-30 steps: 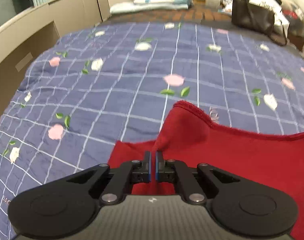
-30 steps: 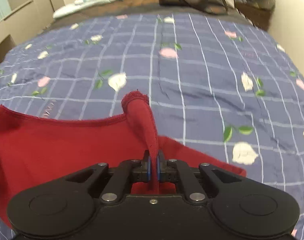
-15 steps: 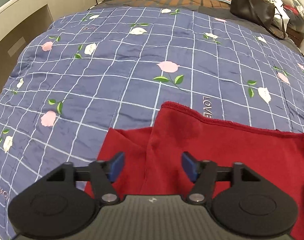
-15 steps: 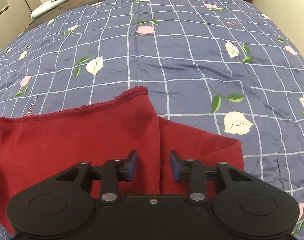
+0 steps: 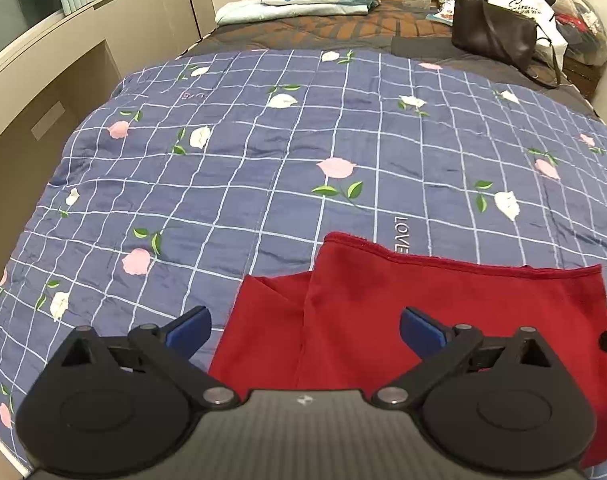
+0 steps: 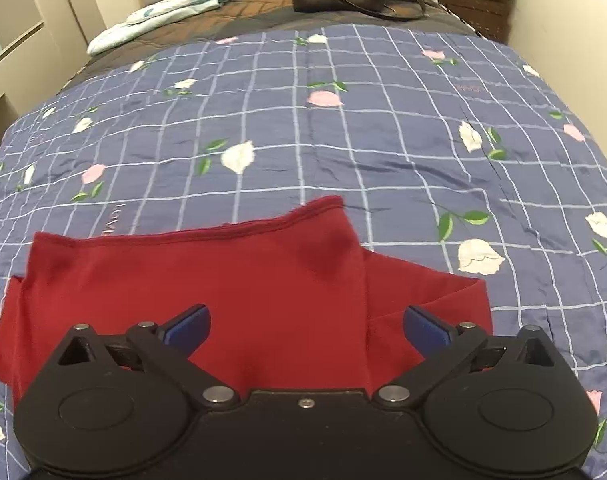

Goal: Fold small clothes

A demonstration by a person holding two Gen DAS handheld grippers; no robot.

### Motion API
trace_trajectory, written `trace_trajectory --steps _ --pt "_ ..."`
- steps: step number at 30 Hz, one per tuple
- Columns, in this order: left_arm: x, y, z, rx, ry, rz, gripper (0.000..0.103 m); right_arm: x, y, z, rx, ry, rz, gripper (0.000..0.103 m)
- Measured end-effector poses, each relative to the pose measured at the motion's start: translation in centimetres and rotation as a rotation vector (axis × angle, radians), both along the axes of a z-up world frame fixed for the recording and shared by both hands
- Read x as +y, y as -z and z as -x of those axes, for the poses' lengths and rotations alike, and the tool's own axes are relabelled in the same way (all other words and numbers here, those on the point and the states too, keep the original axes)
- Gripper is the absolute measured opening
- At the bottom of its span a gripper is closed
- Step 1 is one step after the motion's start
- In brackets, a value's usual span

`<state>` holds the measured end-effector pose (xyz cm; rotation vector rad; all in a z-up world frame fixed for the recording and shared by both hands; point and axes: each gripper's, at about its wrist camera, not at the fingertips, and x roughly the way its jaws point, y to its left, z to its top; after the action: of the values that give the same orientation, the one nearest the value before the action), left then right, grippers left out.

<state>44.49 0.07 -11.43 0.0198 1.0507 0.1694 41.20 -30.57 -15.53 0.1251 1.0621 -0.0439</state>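
Left gripper [image 5: 305, 330]: I have it spread wide and holding nothing, hovering over the left end of the red garment [image 5: 403, 316].
Right gripper [image 6: 307, 326]: likewise spread and empty, above the garment's right end.
Step in hand: as I judge it, one fold is down and I am between grips, choosing the next pinch.
How to do it well: I would take each end by the edge of the upper layer only, both grippers level with each other, lift just enough to clear the lower cloth, carry it over evenly and set it down flat. (A deep pinch could snag the quilt too.)
Where the garment is: on the blue checked flowered quilt [image 5: 263, 152], at the near edge of the bed, directly under both grippers.
How it looks: dark red, soft knit, lying in two layers; a hemmed upper edge [image 6: 239, 232] runs across the top, and a lower layer [image 6: 427, 300] sticks out past the upper one at either side.
Lie of the cloth: mostly flat, with slight rumples near the corners.
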Motion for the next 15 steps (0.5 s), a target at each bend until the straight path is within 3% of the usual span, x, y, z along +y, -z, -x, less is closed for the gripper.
trace_trajectory --steps 15 --pt "2.1 1.6 1.5 0.068 0.006 0.1 0.102 6.7 -1.5 1.8 0.003 -0.143 0.047 0.102"
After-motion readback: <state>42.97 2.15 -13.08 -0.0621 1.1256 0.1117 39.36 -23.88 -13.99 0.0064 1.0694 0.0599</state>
